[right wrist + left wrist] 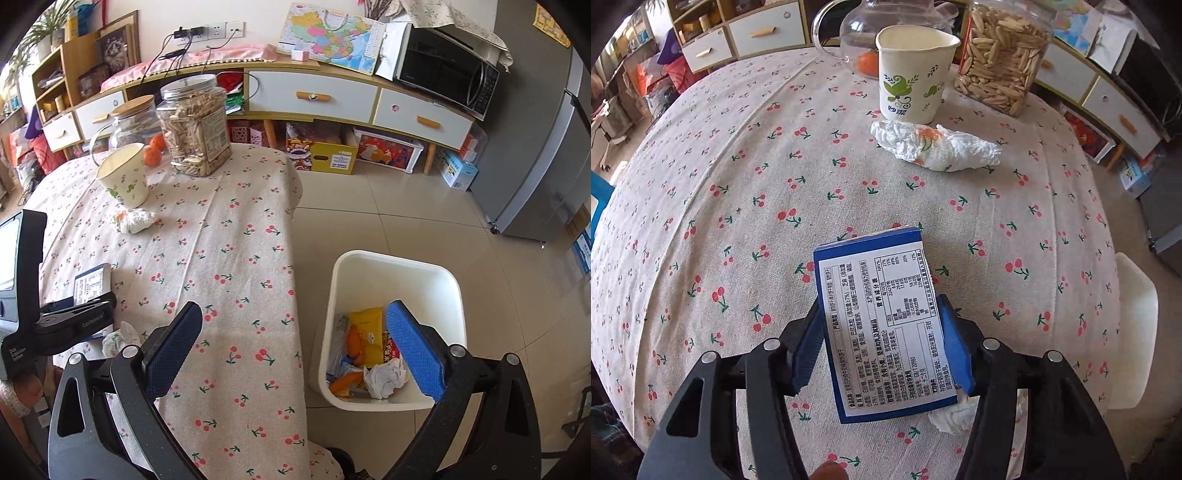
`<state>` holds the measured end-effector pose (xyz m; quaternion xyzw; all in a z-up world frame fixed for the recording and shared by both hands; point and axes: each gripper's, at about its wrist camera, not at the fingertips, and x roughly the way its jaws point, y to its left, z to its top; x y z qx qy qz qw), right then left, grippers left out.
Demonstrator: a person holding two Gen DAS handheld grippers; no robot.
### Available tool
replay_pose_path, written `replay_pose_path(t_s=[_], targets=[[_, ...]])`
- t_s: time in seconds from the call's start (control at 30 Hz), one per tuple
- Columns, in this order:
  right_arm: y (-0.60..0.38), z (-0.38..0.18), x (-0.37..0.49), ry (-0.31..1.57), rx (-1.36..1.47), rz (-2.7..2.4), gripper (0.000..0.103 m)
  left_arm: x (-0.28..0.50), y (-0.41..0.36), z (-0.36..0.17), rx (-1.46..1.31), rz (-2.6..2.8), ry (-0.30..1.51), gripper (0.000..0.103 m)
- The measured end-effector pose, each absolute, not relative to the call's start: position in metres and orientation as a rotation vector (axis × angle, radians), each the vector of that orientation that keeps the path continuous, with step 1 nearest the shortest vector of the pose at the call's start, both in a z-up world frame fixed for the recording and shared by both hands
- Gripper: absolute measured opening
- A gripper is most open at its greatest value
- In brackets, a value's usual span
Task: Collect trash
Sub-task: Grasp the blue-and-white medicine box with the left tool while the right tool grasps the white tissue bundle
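A blue box with a white printed label (879, 321) lies on the cherry-print tablecloth (738, 221), and my left gripper (879, 302) is shut on its two long sides. In the right wrist view the same box (92, 282) shows at the left. A small crumpled tissue (951, 415) lies under the gripper's right finger. A bigger crumpled tissue (938, 146) rests in front of a paper cup (912, 77). My right gripper (293, 308) stands open and empty over the table's edge, beside a white bin (395, 262) on the floor holding wrappers and paper.
A jar of seeds (195, 122), a glass jug with a wooden lid (133, 125) and oranges (153, 151) stand at the table's far end. Behind are a low cabinet (314, 96), a microwave (447, 77) and a grey fridge (535, 166). Tiled floor surrounds the bin.
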<state>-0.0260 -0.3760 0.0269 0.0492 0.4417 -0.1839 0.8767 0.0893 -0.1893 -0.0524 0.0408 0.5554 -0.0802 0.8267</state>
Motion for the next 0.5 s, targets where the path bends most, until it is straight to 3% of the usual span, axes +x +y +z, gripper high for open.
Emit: replay_pose_path(t_s=[0.23, 0.5], targets=[[-0.331, 0.015, -0.013, 0.982, 0.054, -0.112, 0.096, 0.083, -0.179, -0.027, 0.206, -0.276, 1.097, 0.057], [-0.253, -0.009, -0.013, 1.011, -0.266, 0.134, 0.096, 0.098, -0.127, -0.006, 0.247, -0.319, 1.048, 0.057]])
